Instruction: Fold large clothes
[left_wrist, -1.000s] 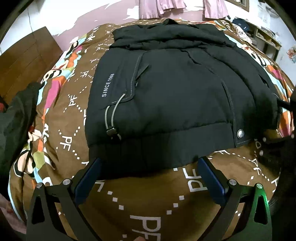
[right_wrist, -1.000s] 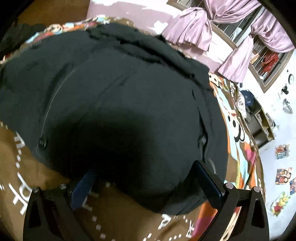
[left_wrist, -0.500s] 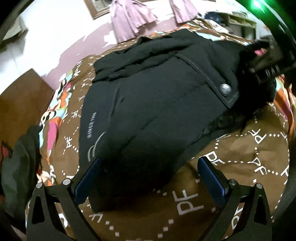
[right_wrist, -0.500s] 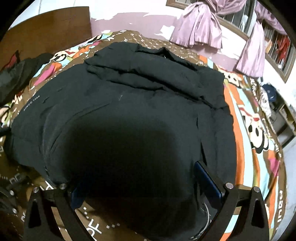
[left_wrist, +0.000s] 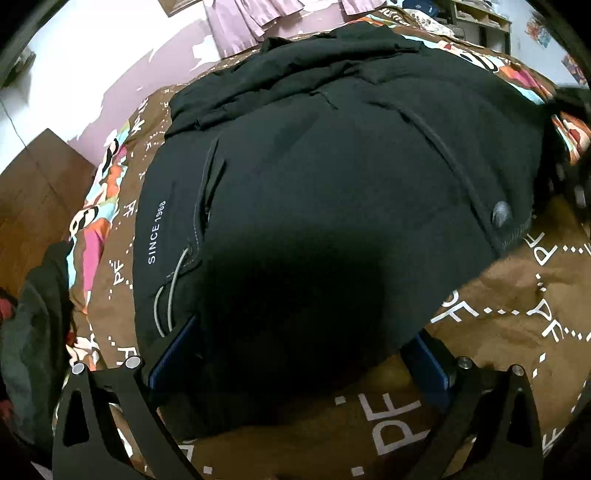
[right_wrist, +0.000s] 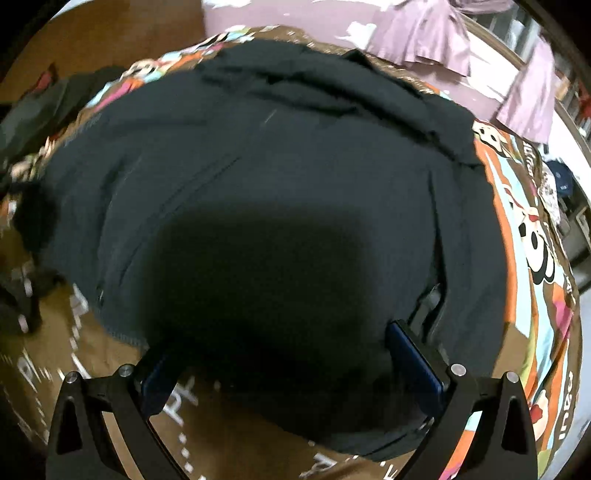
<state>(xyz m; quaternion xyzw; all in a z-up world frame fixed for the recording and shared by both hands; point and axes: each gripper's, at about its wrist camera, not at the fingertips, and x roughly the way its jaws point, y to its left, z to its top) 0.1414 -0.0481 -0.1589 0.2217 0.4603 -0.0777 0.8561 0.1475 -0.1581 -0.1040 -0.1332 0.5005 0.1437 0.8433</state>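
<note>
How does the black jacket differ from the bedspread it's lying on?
The black jacket is plain dark with small white "SINCE 1968" lettering; the bedspread is brown with large white "PF" letters and colourful cartoon panels. The jacket looks puffy and bunched, the bedspread mostly flat. Both are fabric.

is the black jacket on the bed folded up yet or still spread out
Mostly spread out. The black jacket covers much of the bedspread, hem and collar far apart; sleeves look tucked in.

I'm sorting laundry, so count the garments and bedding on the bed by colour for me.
Black: 1, the jacket
Dark green-grey: 1, the bundled garment at the bed's edge
Brown patterned: 1, the bedspread
Total: 3
</note>
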